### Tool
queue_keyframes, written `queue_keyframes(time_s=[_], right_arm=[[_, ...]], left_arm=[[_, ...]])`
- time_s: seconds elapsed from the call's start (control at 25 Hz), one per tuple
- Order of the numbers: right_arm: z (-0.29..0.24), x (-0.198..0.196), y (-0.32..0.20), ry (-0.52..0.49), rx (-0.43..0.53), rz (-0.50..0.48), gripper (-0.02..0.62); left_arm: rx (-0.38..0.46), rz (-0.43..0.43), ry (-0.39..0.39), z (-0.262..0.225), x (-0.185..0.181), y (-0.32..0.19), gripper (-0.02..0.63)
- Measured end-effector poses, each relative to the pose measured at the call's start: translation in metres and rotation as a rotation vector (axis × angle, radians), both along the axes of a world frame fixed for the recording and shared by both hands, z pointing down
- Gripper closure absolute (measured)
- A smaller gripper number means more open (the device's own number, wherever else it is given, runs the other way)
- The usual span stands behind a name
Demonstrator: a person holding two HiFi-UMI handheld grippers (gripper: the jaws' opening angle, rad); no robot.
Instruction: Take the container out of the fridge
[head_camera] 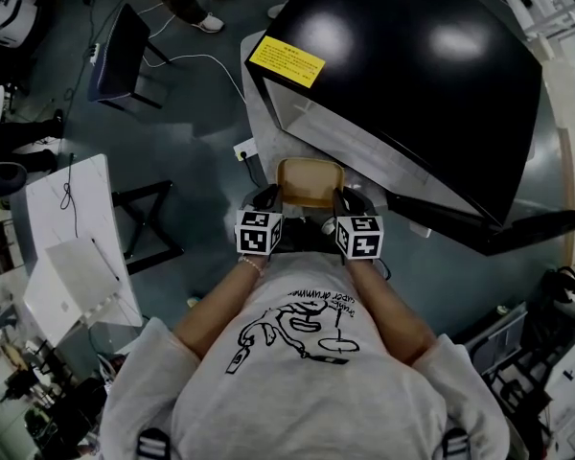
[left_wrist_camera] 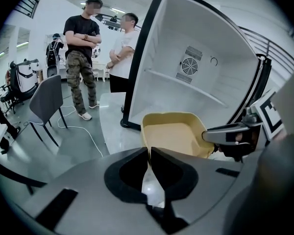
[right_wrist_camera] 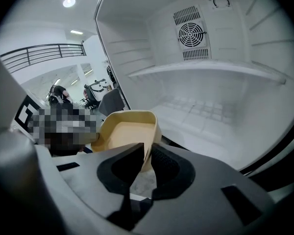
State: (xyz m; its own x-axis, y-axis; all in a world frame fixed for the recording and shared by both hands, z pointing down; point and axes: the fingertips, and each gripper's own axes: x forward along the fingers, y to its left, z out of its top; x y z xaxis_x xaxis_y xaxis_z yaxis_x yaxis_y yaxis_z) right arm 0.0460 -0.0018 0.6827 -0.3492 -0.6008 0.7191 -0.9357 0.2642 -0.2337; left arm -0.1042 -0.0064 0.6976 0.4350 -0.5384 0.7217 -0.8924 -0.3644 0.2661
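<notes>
A shallow tan container (head_camera: 310, 181) hangs in the air in front of the open black fridge (head_camera: 412, 75). My left gripper (head_camera: 264, 199) is shut on its left rim, my right gripper (head_camera: 345, 202) on its right rim. In the left gripper view the container (left_wrist_camera: 174, 133) shows beyond the jaws of the left gripper (left_wrist_camera: 149, 153), which pinch its near wall, with the right gripper (left_wrist_camera: 232, 133) at its far side. In the right gripper view the right gripper (right_wrist_camera: 148, 151) clamps the container (right_wrist_camera: 127, 133) at its edge. The container looks empty. Behind it is the fridge's white inside (right_wrist_camera: 210, 97), with a bare shelf.
The fridge door (head_camera: 489, 220) stands open to the right. A dark chair (head_camera: 120, 51) and a white table (head_camera: 77, 247) stand to the left. A cable (head_camera: 196, 60) lies on the grey floor. Two people (left_wrist_camera: 100, 58) stand beyond the fridge in the left gripper view.
</notes>
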Motion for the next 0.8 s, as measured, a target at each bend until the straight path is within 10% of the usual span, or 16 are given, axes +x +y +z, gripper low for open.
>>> queue_keyframes(time_s=[0.8], right_arm=[[0.054,0.002,0.016,0.021,-0.099,-0.028,0.532]], left_arm=[[-0.093,0.038,-0.054,0.056,0.002,0.015,0.572]])
